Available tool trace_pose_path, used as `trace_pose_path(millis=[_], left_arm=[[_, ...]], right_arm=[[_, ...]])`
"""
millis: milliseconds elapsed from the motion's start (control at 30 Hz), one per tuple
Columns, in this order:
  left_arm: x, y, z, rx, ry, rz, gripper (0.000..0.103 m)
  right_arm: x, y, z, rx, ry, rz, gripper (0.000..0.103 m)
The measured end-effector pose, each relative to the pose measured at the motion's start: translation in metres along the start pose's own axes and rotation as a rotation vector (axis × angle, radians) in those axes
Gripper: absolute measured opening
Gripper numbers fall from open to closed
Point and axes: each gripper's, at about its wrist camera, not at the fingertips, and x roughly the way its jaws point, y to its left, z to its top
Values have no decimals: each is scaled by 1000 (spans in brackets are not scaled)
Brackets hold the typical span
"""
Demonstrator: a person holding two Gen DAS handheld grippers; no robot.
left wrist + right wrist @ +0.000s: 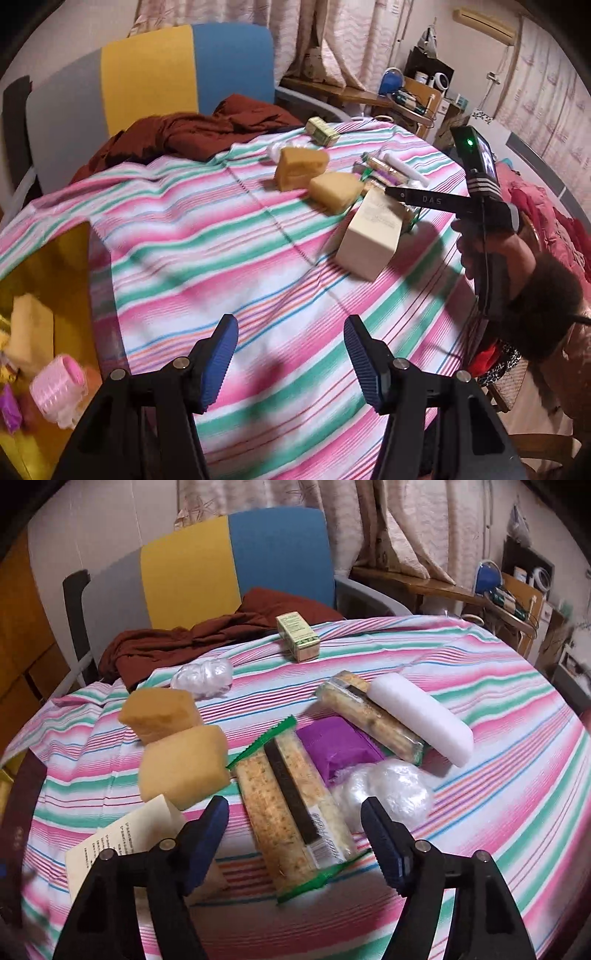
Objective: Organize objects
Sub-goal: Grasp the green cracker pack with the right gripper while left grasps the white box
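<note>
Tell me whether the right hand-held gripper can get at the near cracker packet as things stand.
Probably yes. The right hand-held gripper is open with the cracker packet lying between its fingers and nothing on top of it. The tan sponge and plastic wad crowd its sides.

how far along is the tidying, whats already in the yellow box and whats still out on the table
Early going. Done: the yellow box holds a pink roller, a yellow sponge and a few blurred items.
In hand: nothing. The left claw is open over bare cloth; the right claw straddles a cracker pack, pads not touching.
Left: two sponges, white box, second cracker pack, white foam block, purple packet, green carton, plastic wads.
</note>
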Motion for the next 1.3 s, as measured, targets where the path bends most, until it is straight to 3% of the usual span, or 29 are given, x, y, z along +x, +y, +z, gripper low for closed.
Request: trace_pose_path(millis=[100, 233, 367, 400, 533, 633, 867, 1033, 1067, 1133, 1300], left_arm=[[1, -3, 6, 6, -14, -20, 60], [9, -12, 15, 10, -16, -56, 60], [18, -26, 26, 60, -29, -70, 65], [21, -30, 28, 71, -28, -67, 69], [38, -44, 41, 118, -28, -79, 70], [55, -53, 50, 152, -24, -82, 72], [92, -74, 62, 265, -7, -99, 76], [113, -84, 63, 334, -13, -37, 76], [116, -85, 62, 337, -19, -36, 75], [121, -82, 59, 315, -21, -66, 59], [132, -73, 48, 248, -15, -85, 57]], right_arm=[[-4, -21, -4, 91, -7, -3, 73], [9, -4, -10, -62, 43, -6, 73], [20, 16, -13, -137, 28, -43, 74], [24, 17, -13, -118, 33, -37, 73], [23, 14, -16, -71, 7, -42, 56], [16, 9, -21, -26, -14, -29, 50], [6, 3, -32, 43, -58, -58, 49], [7, 4, -33, 39, -64, -67, 49], [7, 4, -33, 38, -65, -68, 49], [8, 5, -33, 36, -65, -71, 49], [8, 5, -32, 33, -67, -78, 49]])
